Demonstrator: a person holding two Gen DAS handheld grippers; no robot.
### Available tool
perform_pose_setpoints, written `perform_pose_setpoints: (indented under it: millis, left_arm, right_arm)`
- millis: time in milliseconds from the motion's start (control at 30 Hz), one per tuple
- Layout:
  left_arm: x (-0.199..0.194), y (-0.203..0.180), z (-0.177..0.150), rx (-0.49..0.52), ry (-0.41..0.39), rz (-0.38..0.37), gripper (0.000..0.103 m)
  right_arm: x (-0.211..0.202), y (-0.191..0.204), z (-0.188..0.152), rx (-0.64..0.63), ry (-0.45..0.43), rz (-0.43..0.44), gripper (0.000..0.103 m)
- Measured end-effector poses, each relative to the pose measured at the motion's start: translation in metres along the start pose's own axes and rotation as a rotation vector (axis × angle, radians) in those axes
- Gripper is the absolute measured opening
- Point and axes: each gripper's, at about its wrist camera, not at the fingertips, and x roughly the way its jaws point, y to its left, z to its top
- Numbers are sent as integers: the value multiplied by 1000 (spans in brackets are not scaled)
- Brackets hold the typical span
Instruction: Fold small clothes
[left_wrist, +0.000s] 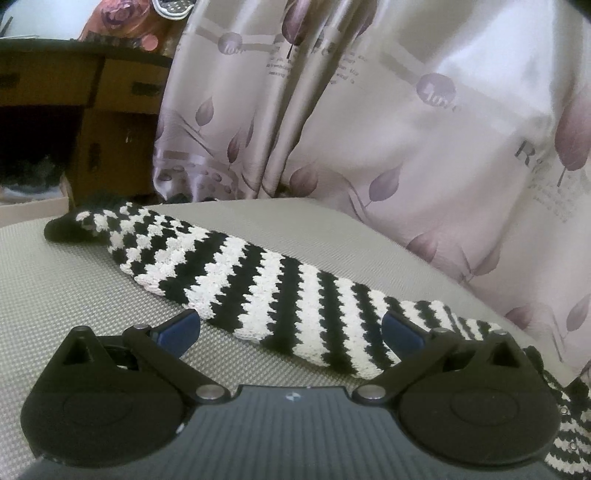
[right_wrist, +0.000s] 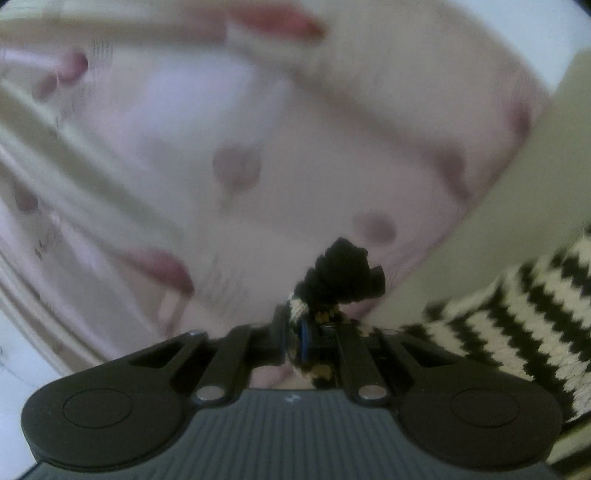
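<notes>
A black-and-white zigzag knitted garment (left_wrist: 258, 280) lies stretched across the grey textured surface (left_wrist: 55, 295), running from far left to near right. My left gripper (left_wrist: 291, 328) hovers low over its near part with its blue pads (left_wrist: 181, 326) spread wide; nothing is pinched between them. In the blurred right wrist view, my right gripper (right_wrist: 308, 332) is shut on a bunched black edge of the same garment (right_wrist: 343, 273), lifted off the surface. More striped knit (right_wrist: 517, 317) trails away at the lower right.
A pale satin curtain (left_wrist: 369, 110) with purple leaf prints hangs right behind the grey surface and fills the right wrist view (right_wrist: 221, 147). Brown cardboard boxes (left_wrist: 110, 110) stand at the far left beyond the surface's edge.
</notes>
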Motion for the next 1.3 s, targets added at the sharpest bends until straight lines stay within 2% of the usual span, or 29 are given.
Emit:
perform_pose_setpoints:
  millis: [233, 433, 533, 633, 800, 867, 900, 967, 1033, 1167, 1233, 1300]
  left_arm:
    - [-1, 1, 1, -20, -8, -16, 103]
    - [-3, 3, 1, -25, -14, -18, 103]
    - [-2, 2, 1, -29, -13, -14, 103]
    - [-1, 2, 1, -27, -5, -8, 103]
    - [3, 3, 1, -40, 19, -8, 103]
    - [3, 4, 0, -47, 20, -13, 103]
    - [3, 5, 0, -50, 21, -26, 103]
    - [3, 6, 1, -48, 32, -66, 103]
    - [1, 7, 3, -27, 48, -98, 103]
    - [-18, 11, 5, 1, 42, -127, 103]
    - [-30, 13, 3, -1, 39, -144, 103]
    - [-39, 11, 1, 10, 57, -159, 103]
  right_arm:
    - [59, 4, -86, -76, 159, -46, 7]
    - [96, 4, -129, -239, 250, -140, 8]
    - [105, 6, -139, -288, 318, -164, 14]
    - [98, 15, -141, -338, 335, -170, 28]
    - [40, 32, -112, -311, 266, -69, 32]
    - [3, 36, -106, -357, 260, -73, 37]
    - [-17, 38, -105, -396, 249, -108, 39]
    - [-64, 32, -108, -479, 213, -198, 56]
    - [-114, 17, -110, -540, 178, -316, 68]
    - [-199, -34, -108, -503, 161, -510, 70]
    - [-229, -56, -109, -465, 172, -567, 71]
    - [-244, -71, -114, -444, 200, -579, 71]
